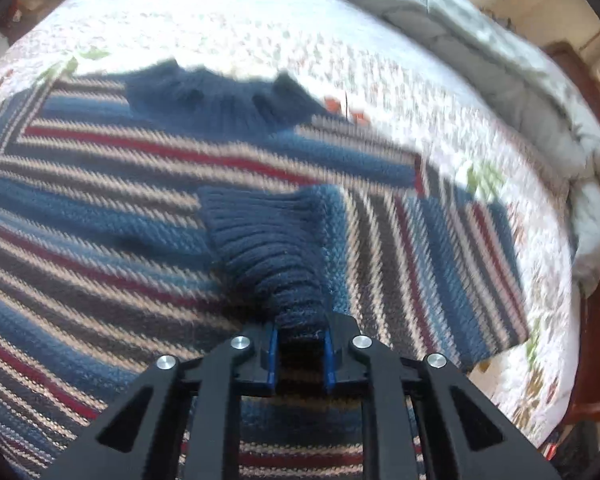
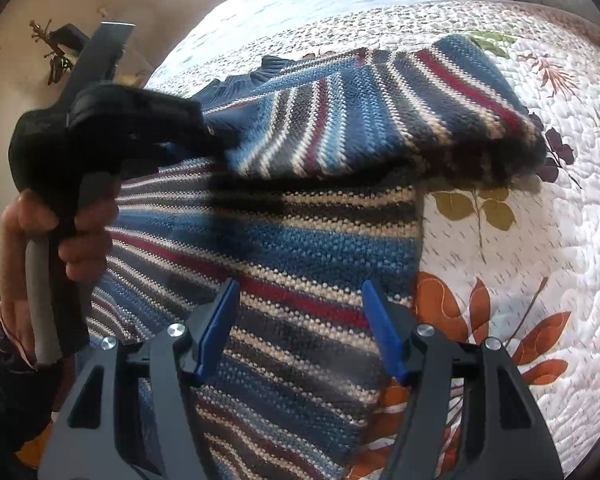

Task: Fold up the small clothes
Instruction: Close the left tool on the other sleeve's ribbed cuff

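A striped knit sweater (image 1: 100,208) in blue, red, cream and dark bands lies flat on a bed, its navy collar (image 1: 220,100) at the far side. My left gripper (image 1: 300,330) is shut on the navy ribbed sleeve cuff (image 1: 264,236), which rests over the sweater's body. In the right wrist view the left gripper (image 2: 216,142) sits at the left, held by a hand (image 2: 72,236), with the sleeve (image 2: 380,112) stretched across the sweater (image 2: 300,248). My right gripper (image 2: 300,320) stands open just above the sweater's lower right part, nothing between its blue pads (image 2: 220,324).
The bed has a white quilt (image 2: 520,240) printed with leaves and flowers. A bunched grey duvet (image 1: 500,64) lies along the far side. A dark wooden bed frame (image 1: 596,320) runs along the right edge. A beige wall (image 2: 28,72) stands at the left.
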A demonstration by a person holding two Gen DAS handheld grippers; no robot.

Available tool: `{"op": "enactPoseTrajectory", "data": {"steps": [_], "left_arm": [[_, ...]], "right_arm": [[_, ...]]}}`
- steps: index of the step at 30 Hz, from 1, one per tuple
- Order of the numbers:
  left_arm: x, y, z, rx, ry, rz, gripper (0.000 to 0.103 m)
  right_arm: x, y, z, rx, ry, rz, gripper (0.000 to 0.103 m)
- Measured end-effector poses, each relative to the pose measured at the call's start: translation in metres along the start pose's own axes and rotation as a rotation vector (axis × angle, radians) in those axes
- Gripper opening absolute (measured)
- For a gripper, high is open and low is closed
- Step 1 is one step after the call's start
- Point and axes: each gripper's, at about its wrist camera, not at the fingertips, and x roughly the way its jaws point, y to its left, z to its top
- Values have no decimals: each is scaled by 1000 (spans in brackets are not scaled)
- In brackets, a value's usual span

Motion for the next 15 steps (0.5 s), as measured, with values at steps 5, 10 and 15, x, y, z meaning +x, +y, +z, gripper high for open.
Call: {"op": "enactPoseTrajectory", "data": {"steps": [5,10,15], "left_arm": [[-46,23,32,12,-140,58,16],[-71,74,66,3,-237,175,16],[-55,132,79,-59,-214,255,17]], "right_arm": [[-7,1,-3,0,-9,-8,67],[-2,7,1,0,-18,6,67],[3,8,13,-16,-36,-78,67]]}}
